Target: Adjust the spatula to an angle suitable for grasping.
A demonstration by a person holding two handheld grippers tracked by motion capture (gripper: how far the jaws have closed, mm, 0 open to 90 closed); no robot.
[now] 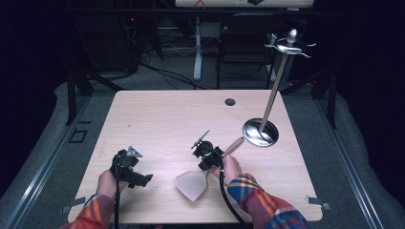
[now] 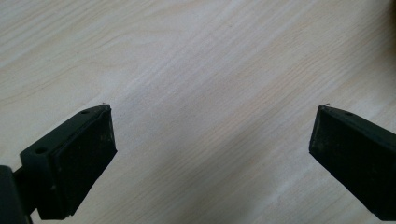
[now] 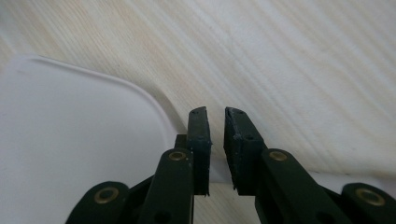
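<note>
The spatula (image 1: 198,181) lies flat on the table (image 1: 157,119), its long axis slanting from the pale blade near the person up to the wooden handle (image 1: 233,144) pointing toward the metal stand (image 1: 261,132). The right gripper (image 1: 206,160) sits right over the neck, jaws nearly closed with a thin gap, nothing visibly pinched. The left gripper (image 1: 128,168) rests well off to the blade's far side, jaws wide, holding nothing.

Spatula (image 1: 192,184) — pale, translucent-white blade with rounded corners and a light wooden handle (image 1: 233,145). It lies flat on the tabletop, near the front edge, right of centre. The blade points toward the person — the handle angles away to the right.
</note>
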